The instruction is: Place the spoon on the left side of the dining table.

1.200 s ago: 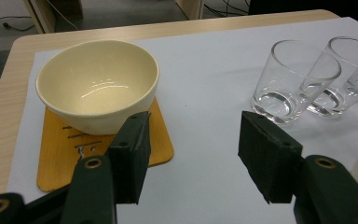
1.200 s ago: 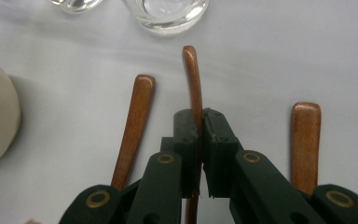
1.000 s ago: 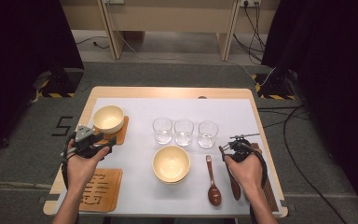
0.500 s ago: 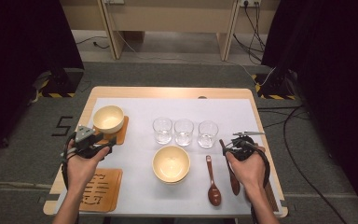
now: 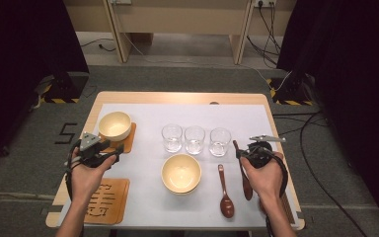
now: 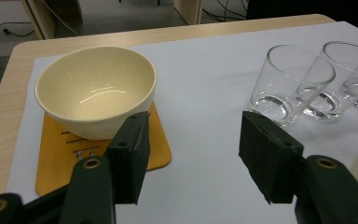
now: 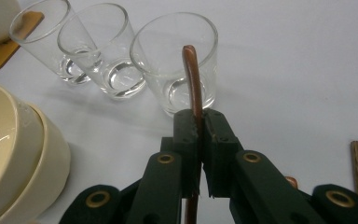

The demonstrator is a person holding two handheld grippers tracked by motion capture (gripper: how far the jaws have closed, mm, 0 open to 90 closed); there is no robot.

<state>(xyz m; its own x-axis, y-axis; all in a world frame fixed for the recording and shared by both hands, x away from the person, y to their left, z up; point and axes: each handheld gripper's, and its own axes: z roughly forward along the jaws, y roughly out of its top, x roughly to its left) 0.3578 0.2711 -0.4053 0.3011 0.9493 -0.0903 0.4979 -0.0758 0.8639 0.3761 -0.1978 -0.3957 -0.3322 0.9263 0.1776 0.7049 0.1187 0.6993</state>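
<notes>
I am reading a single mark: a dark "5" [image 5: 67, 133] is showing on the grey floor [image 5: 24, 163], just beside the left edge of the table [image 5: 177, 96] as the high view shows it. I am also seeing dark line patterns on the two wooden coasters, one on the near coaster [image 5: 106, 200] at the table's near left corner and one on the coaster [image 6: 60, 158] under the far left bowl, but I am not making them out as letters.
</notes>
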